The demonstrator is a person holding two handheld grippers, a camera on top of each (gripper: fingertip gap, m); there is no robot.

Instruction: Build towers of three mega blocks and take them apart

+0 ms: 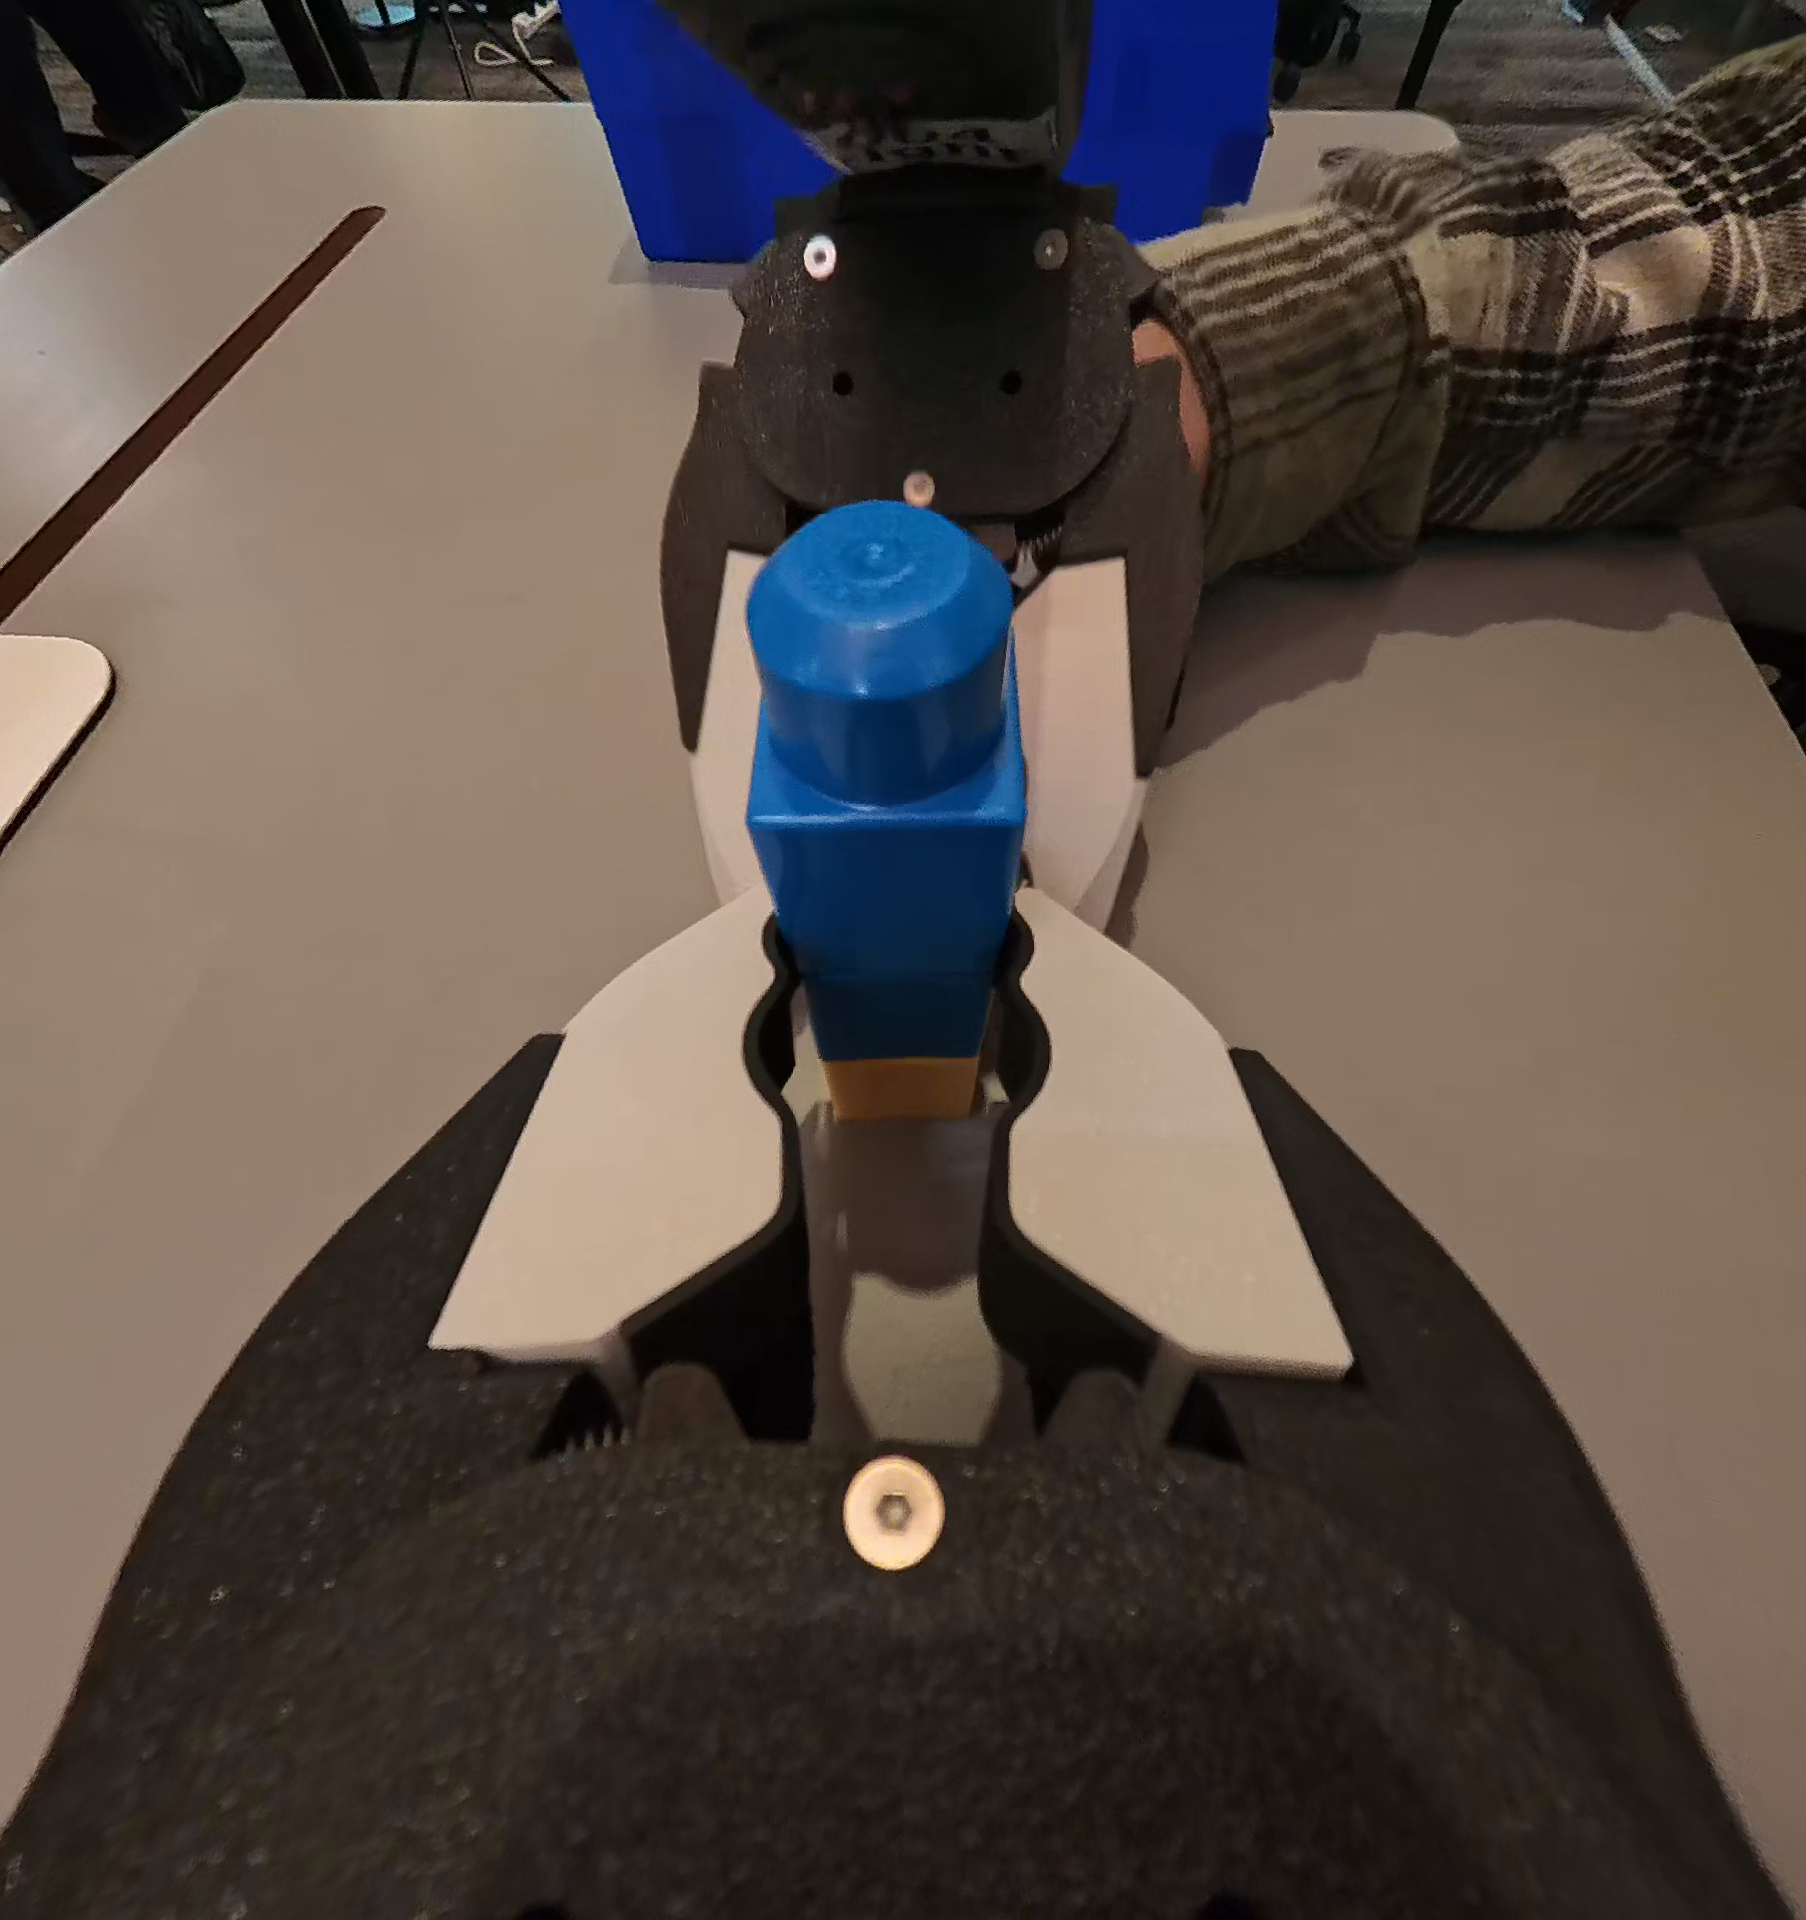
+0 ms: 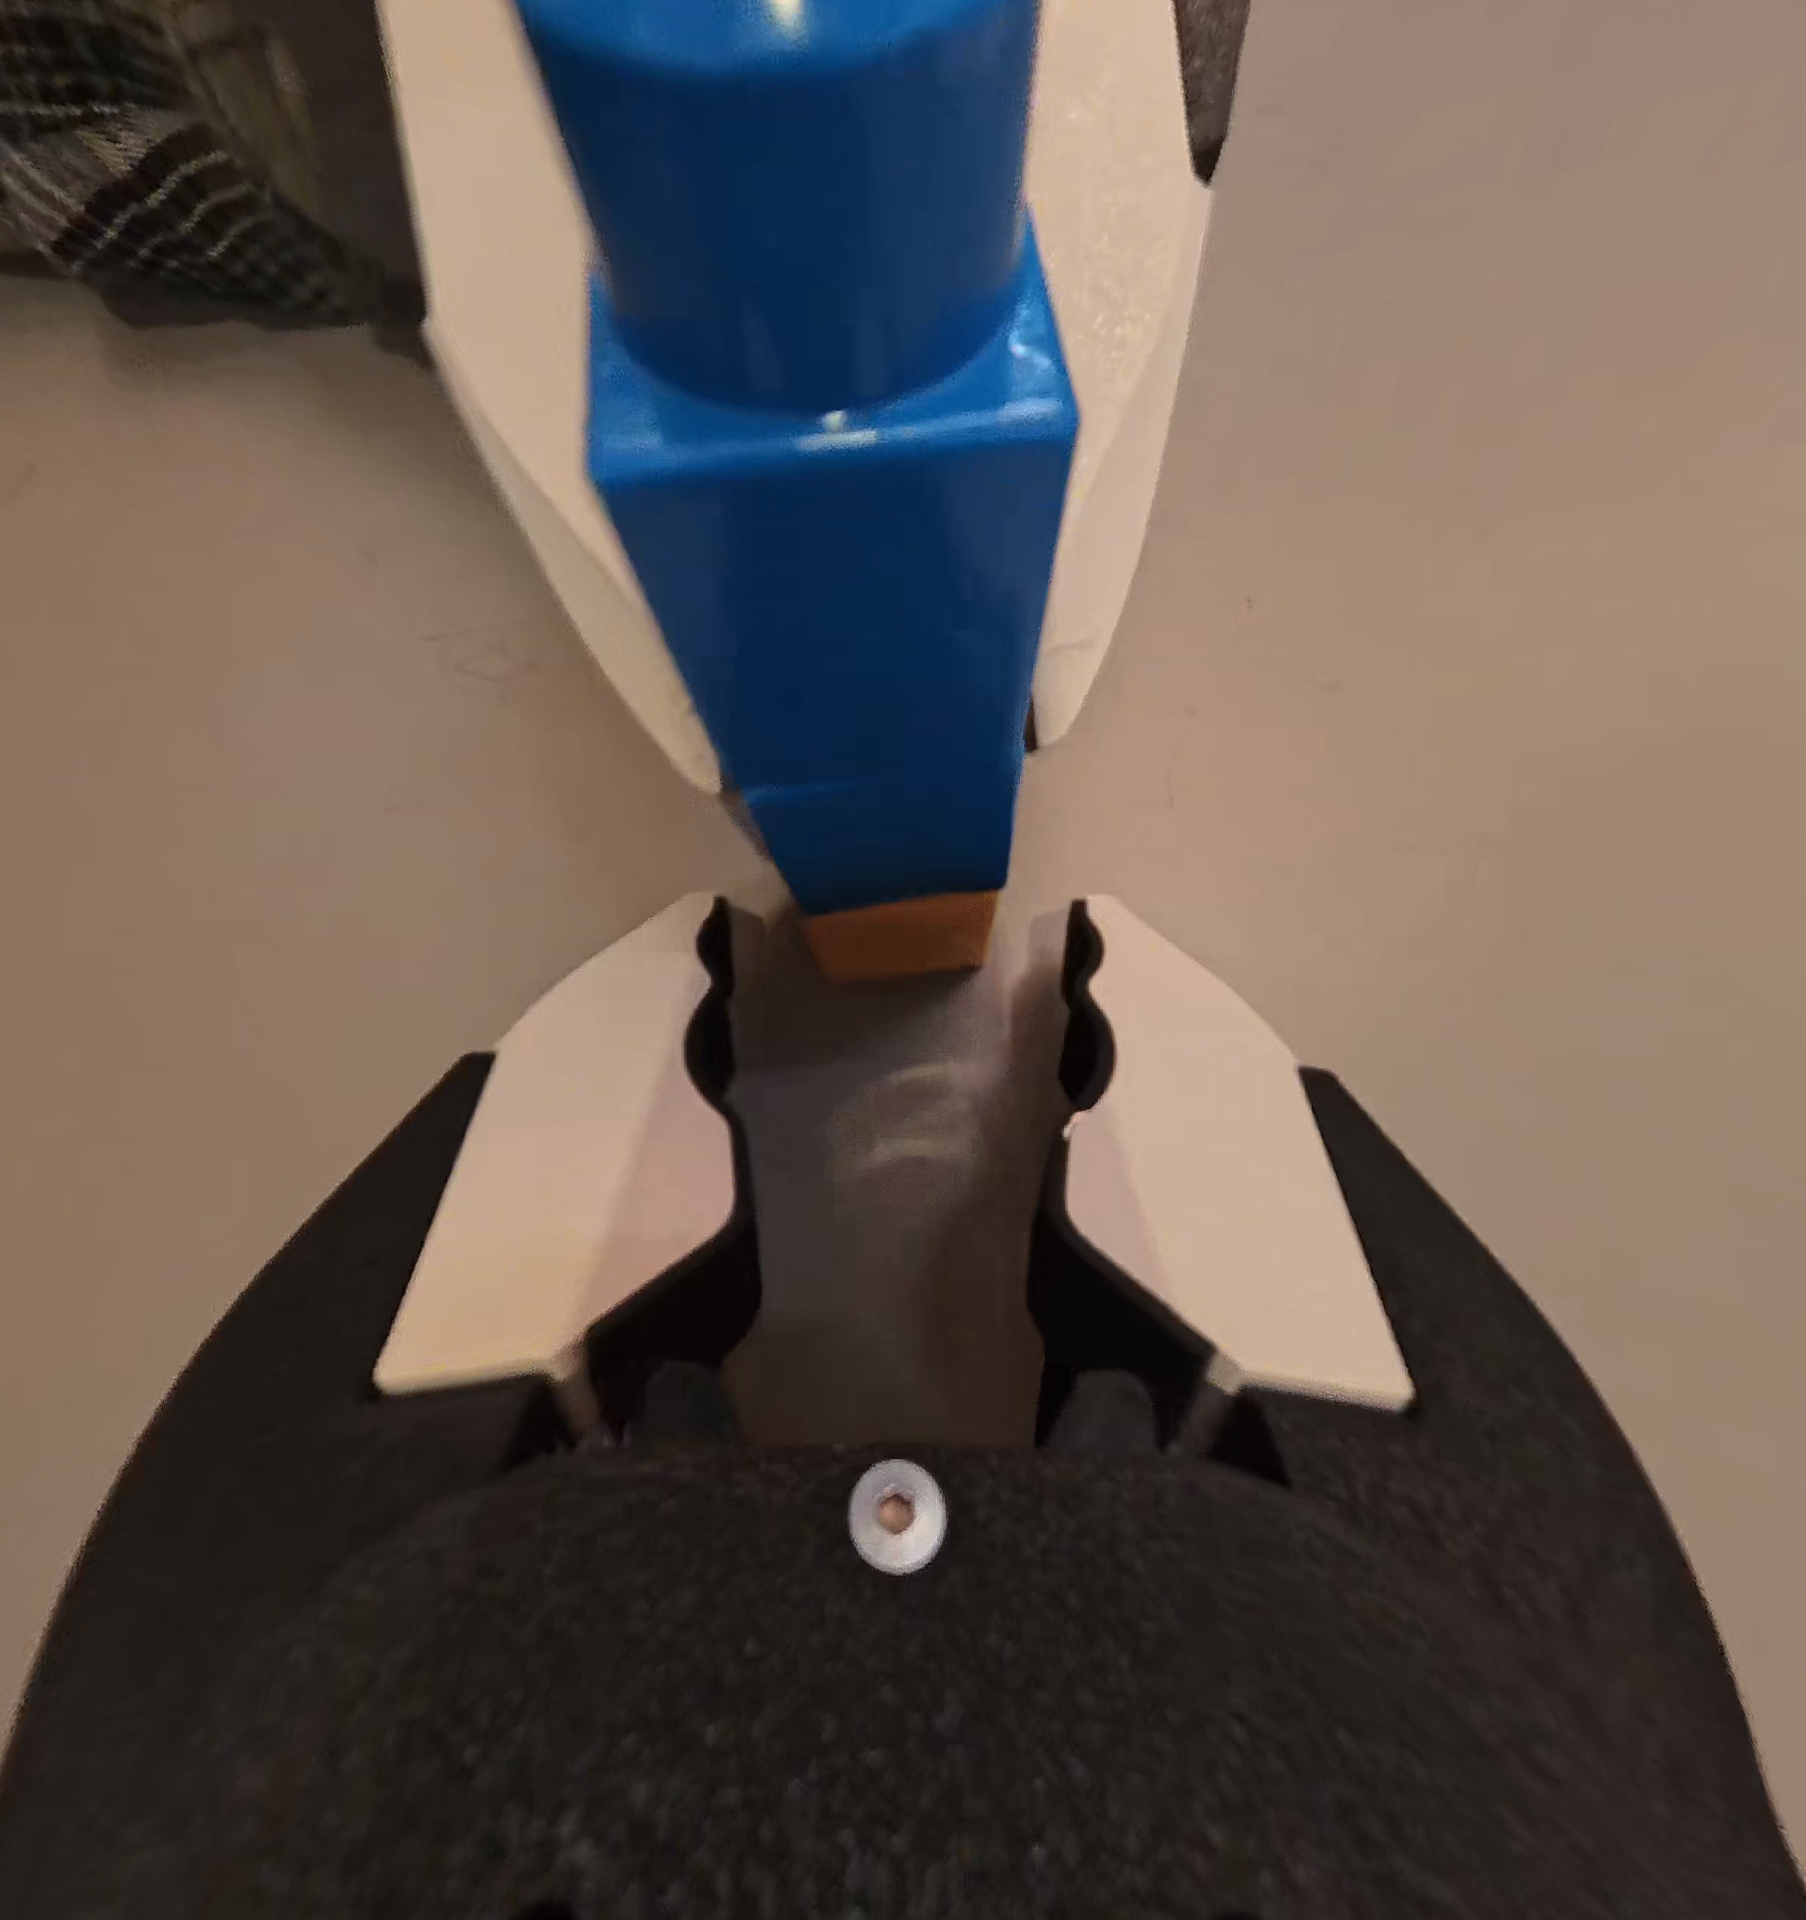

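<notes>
three-block tower point(image 1: 883, 852) (two blue over one tan) upright on the grey table point(image 1: 359, 727). left gripper point(image 1: 894, 997) clenched on the tower's middle block; right gripper point(image 2: 894, 925), beyond the tower, released with fingers flanking it. judged step: disassembly; next, pulling off the top block.

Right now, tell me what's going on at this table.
A person is working a tower of three mega blocks with two handheld tools: two blue blocks stacked on an orange block. The tower stands on the grey table. The left tool is closed on the tower, about at the seam between the blue blocks. The right tool faces it from the other side, open, its fingers not touching the blocks. A plaid sleeve lies on the table behind.
</notes>
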